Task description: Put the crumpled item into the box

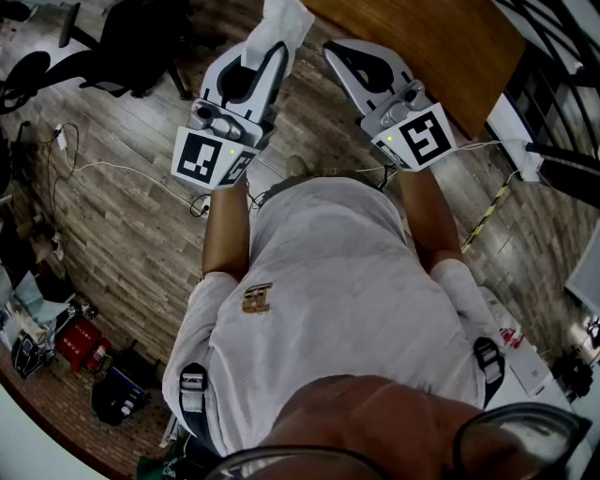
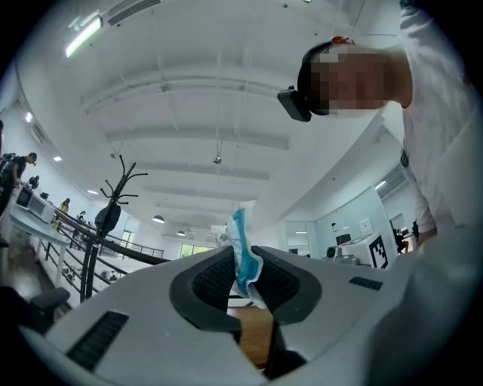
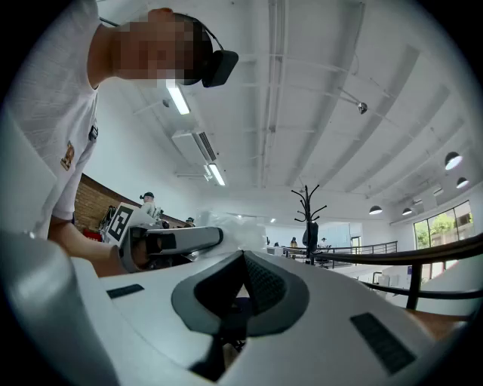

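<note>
The crumpled item (image 2: 243,252) is a white and blue wad pinched between the ribbed pads of my left gripper (image 2: 246,264). In the head view the left gripper (image 1: 270,54) is raised in front of the person's chest, and the white wad (image 1: 283,22) sticks out beyond its tips. My right gripper (image 1: 342,54) is held up beside it, to the right. Its jaws (image 3: 243,258) meet at the tips with nothing between them. From the right gripper view, the left gripper (image 3: 178,241) shows at the left with the pale wad (image 3: 235,225) at its end.
A wooden table top (image 1: 441,37) lies ahead at the upper right. Cables (image 1: 112,169) run over the plank floor, with a chair base (image 1: 131,47) and bags (image 1: 80,347) to the left. A coat stand (image 3: 309,219) and railings (image 3: 423,256) stand in the background.
</note>
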Demonstrator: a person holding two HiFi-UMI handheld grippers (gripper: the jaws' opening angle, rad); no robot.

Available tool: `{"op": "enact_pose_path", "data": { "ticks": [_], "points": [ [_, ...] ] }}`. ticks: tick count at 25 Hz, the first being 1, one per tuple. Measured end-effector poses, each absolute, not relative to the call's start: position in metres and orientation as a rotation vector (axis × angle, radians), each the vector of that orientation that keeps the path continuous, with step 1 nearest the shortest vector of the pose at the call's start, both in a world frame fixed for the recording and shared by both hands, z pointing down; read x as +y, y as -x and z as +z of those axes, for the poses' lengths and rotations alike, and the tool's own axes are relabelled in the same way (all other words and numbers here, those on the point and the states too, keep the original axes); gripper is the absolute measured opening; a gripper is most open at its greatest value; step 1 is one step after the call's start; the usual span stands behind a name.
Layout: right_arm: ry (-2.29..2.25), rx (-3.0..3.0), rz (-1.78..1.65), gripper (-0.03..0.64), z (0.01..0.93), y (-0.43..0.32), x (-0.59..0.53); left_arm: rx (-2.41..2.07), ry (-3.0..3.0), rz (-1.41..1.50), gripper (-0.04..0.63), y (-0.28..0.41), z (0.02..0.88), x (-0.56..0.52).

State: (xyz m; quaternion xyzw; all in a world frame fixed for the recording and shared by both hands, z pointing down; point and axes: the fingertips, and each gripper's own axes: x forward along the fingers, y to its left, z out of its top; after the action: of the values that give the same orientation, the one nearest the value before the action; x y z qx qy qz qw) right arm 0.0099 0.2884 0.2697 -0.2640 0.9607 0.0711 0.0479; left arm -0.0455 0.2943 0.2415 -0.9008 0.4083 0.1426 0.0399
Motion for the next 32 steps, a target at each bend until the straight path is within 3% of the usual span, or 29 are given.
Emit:
{"op": "enact_pose_path", "data": {
  "ticks": [32],
  "points": [
    [0.907,2.921,0.170,0.032,0.280,0.069,0.253,1.178,2.815,0.458,0.078,0.133,0.256,0.258]
  ]
}}
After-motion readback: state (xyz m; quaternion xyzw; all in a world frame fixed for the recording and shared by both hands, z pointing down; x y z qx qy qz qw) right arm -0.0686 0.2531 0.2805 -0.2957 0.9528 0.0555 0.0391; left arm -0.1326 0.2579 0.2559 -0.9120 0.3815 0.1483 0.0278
